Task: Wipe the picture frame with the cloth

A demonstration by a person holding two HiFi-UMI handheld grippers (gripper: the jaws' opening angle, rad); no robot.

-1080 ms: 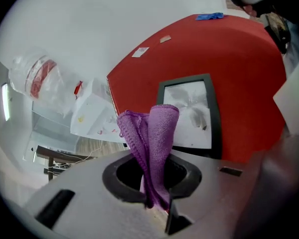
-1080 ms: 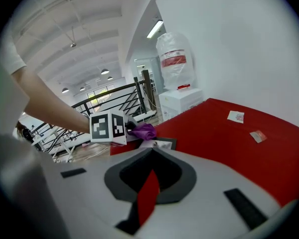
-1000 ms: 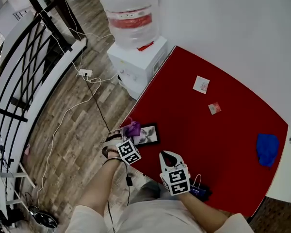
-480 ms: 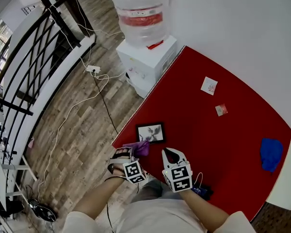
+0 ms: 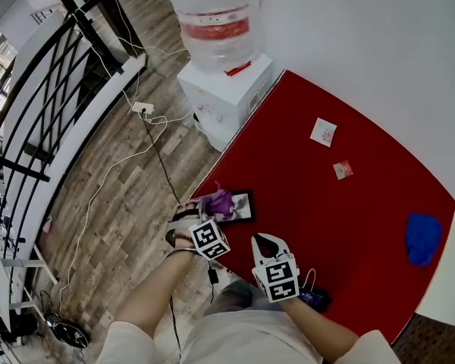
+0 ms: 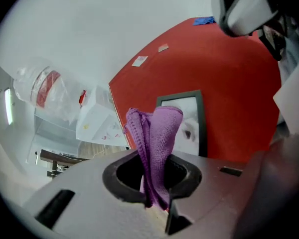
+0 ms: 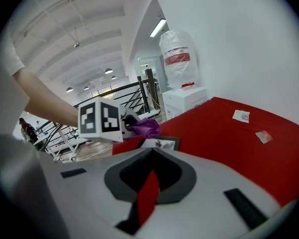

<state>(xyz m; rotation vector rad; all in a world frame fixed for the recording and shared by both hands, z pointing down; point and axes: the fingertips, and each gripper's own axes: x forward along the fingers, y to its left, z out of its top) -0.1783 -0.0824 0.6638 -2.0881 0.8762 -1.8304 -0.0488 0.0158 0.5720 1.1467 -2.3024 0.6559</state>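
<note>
A black picture frame (image 5: 241,205) lies flat near the front left corner of the red table (image 5: 341,218). My left gripper (image 5: 210,205) is shut on a bunched purple cloth (image 5: 220,201), which rests over the frame's left part. In the left gripper view the purple cloth (image 6: 157,133) sticks out of the left gripper (image 6: 152,171), with the picture frame (image 6: 190,114) just beyond it. My right gripper (image 5: 264,242) hangs shut and empty near the table's front edge, right of the frame. The right gripper view shows the right gripper (image 7: 150,176), the cloth (image 7: 145,128) and the frame (image 7: 162,144).
A blue cloth (image 5: 418,237) lies at the table's far right. Two small paper cards (image 5: 323,132) (image 5: 342,170) sit near the wall. A dark object with a cord (image 5: 312,299) sits at the front edge. A water dispenser (image 5: 226,82) stands beside the table's left end; cables cross the floor.
My left gripper drew the purple cloth back to the table's front edge, then pushed it forward again onto the frame's left part. The right gripper has barely moved.
</note>
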